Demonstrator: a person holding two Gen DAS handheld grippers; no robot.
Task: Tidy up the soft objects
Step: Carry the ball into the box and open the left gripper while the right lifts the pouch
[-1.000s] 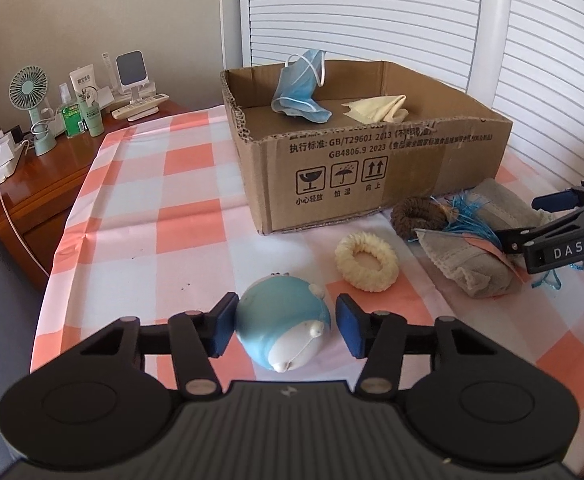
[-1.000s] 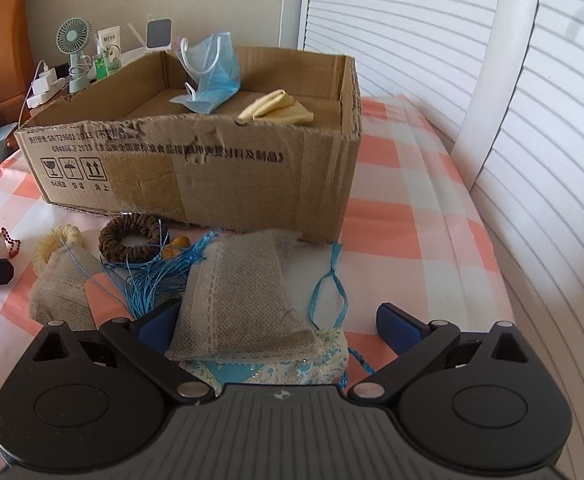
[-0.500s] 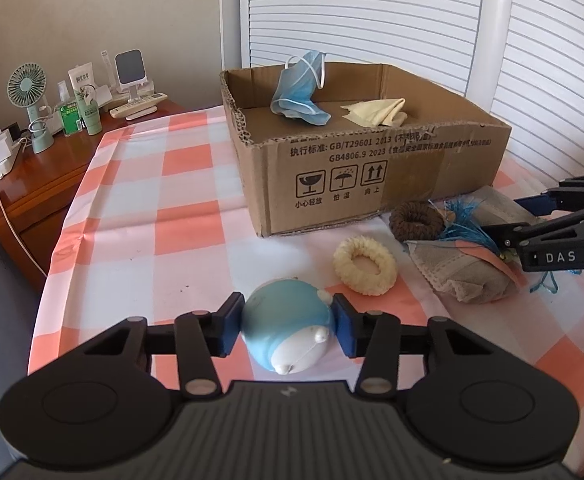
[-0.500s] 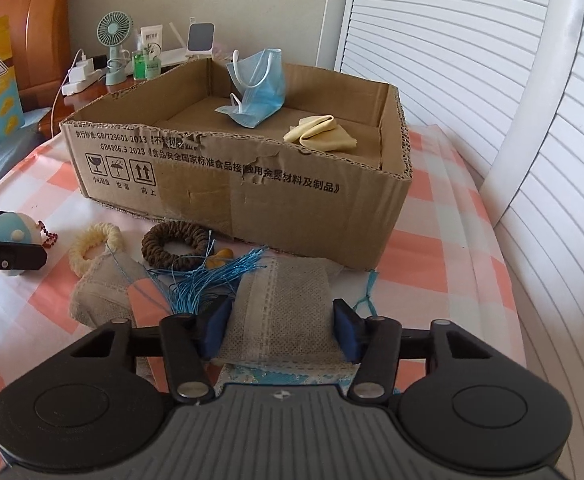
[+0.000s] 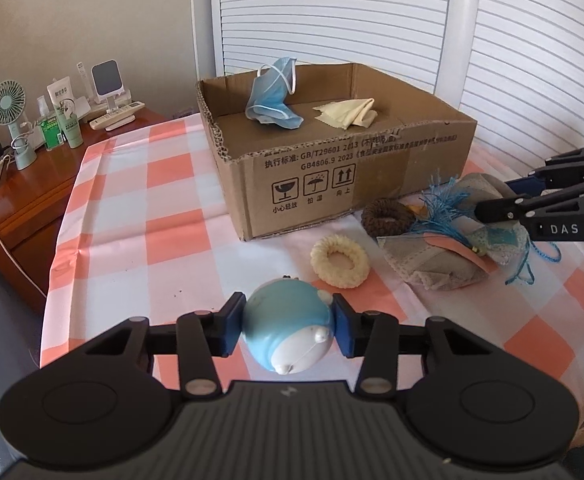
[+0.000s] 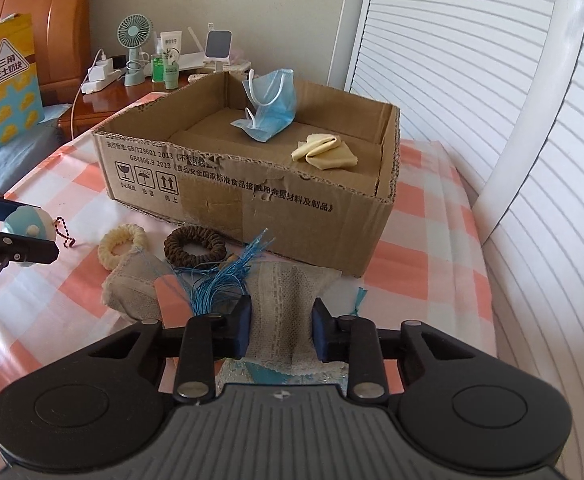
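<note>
left gripper (image 5: 288,330) clamps blue plush (image 5: 288,334); right gripper (image 6: 280,330) pinches mesh pouch (image 6: 288,300); box (image 6: 252,196) holds mask (image 6: 272,110), cloth (image 6: 325,150).

worktop cloth (image 5: 172,232): orange-and-white checks | box (image 5: 371,168): brown | mask (image 5: 272,98): pale blue | folded cloth (image 5: 347,114): cream | plush toy (image 5: 288,332): light blue, white | scrunchie (image 5: 339,262): cream | hair ring (image 5: 385,216): dark brown | tassel (image 6: 228,276): bright blue | pouch (image 6: 284,308): beige
</note>
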